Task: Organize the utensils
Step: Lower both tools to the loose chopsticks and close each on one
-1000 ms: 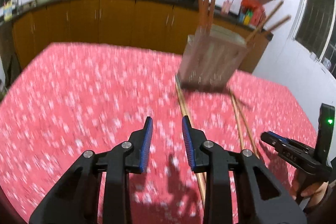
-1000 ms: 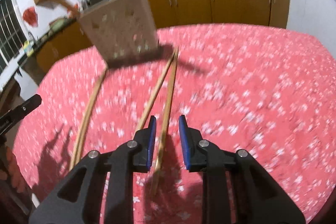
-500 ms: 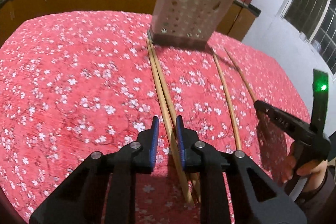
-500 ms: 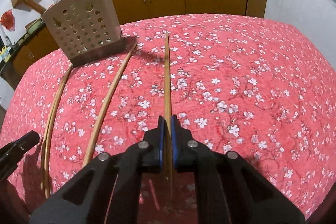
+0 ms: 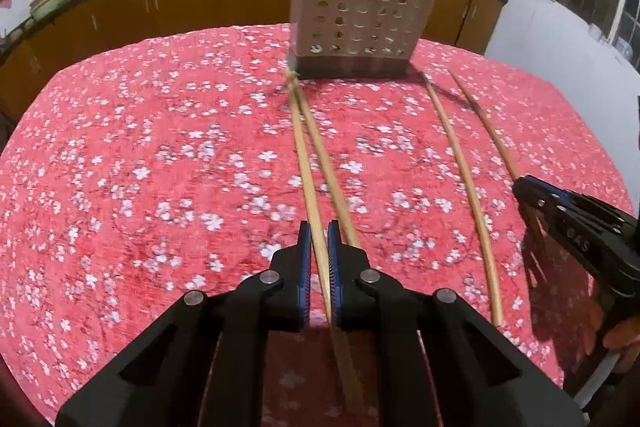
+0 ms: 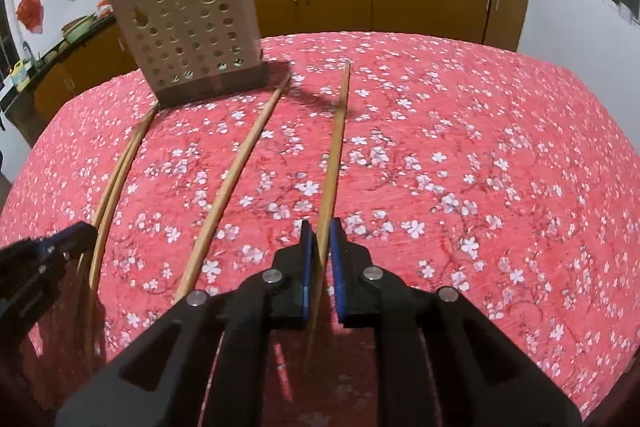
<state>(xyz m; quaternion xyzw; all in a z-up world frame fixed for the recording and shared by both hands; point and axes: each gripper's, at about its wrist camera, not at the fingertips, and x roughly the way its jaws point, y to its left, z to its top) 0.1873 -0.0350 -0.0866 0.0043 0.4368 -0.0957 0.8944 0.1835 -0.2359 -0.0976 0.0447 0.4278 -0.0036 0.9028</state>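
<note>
Half a second ago both tools were just settling over their sticks; now each has one pinched, and that suggests the pick-up stage of the sorting is in hand on both sides at once. The left gripper (image 5: 318, 259) has its blue pads narrowed onto the left chopstick (image 5: 306, 171) of a pair lying side by side on the red flowered tablecloth (image 5: 140, 167), where a moment earlier the gap between the pads was a little wider and both sticks ran under it; its neighbour, the second chopstick (image 5: 332, 171), passes just outside the right pad, though the blur there makes it hard to be sure the two are fully apart. The right gripper (image 6: 320, 251) is closed on the rightmost chopstick (image 6: 336, 147), much as it was, and the stick's near end now juts back past the pads. One loose chopstick (image 6: 236, 163) lies between the two held ones. All are long, thin, pale wooden rods, slightly bowed by the lens, pointing toward the perforated holder (image 6: 188, 43), which stands upright at the far side of the cloth with several sticks already in it.
</note>
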